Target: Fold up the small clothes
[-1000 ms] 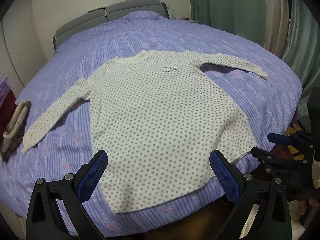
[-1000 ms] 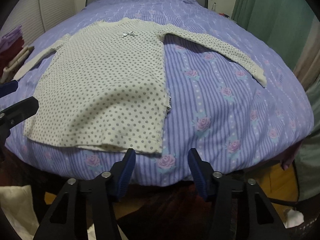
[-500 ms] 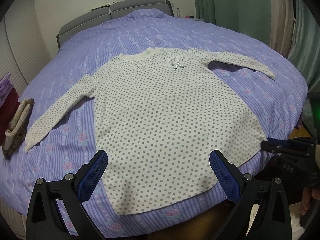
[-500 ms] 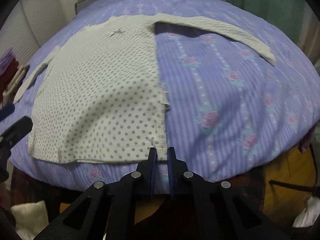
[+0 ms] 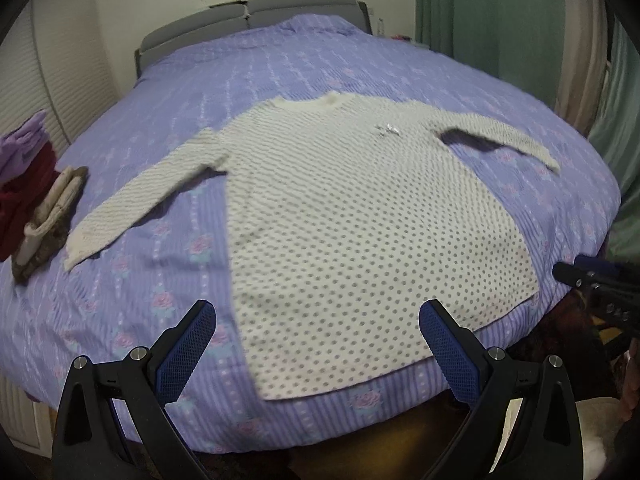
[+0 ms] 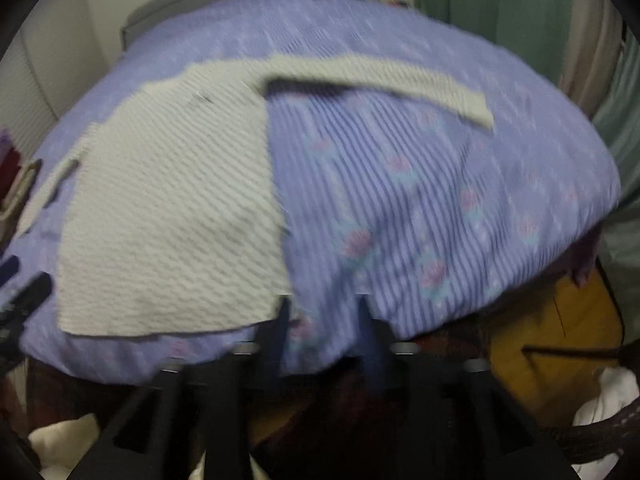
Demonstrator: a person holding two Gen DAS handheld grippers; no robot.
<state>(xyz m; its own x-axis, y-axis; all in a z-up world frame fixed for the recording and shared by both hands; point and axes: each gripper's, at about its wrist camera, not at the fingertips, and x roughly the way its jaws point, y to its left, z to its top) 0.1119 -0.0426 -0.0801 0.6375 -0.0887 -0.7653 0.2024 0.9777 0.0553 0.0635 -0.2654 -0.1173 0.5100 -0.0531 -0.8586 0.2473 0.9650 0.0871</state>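
Right tongs have just been reopening after a brief pinch shut half a second ago at the sweater's near right hem corner; now the jaws stand partly apart, blurred, with the striped bedspread showing in the gap and no cloth between them. That corner lies just off the left jaw tip, flat on the bed, so the pinch looks like a miss or a tug-and-release, not a grab. Both views have also slid sideways: in the left view the sweater now sits more to the right of the tongs than a second ago.

Left tongs are wide open, empty, hovering above the near hem; hem's left corner sits between the jaws, low and slightly left of centre. Right tongs' tips poke in at the far right edge of that view, beside the right hem corner.

Sweater is spread face up, both sleeves out to the sides, neck away from the tongs, small bow on the chest. No fold made yet. Stack of folded clothes lies far left of the left tongs.

Judgement: still at smoothing or first-grasp stage; next move likely needs a fresh bite on a hem corner or a sleeve.
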